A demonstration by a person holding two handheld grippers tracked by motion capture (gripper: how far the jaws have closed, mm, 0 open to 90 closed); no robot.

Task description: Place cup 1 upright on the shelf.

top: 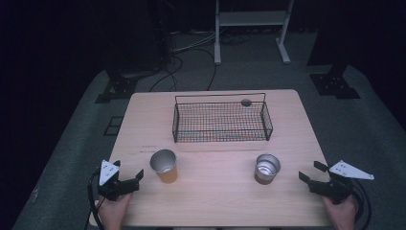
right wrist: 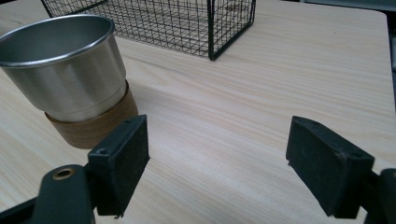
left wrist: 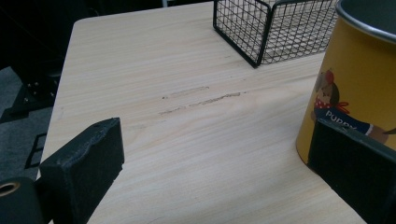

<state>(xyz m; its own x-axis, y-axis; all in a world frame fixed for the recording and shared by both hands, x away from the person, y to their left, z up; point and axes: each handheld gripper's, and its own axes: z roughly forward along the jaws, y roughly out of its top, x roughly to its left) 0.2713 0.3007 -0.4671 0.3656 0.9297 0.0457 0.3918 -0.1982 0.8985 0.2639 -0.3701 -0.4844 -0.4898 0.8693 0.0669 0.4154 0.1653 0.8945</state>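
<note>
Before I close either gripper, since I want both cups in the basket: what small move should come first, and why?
Probably ease the left gripper right toward the yellow cup. Its jaws stand open with bare table between them and the cup just off to one side. The right gripper is likewise open beside the steel cup, holding nothing.

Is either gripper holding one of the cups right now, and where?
Nothing is held. Left gripper and right gripper stand open over bare table, cups beside them.
</note>
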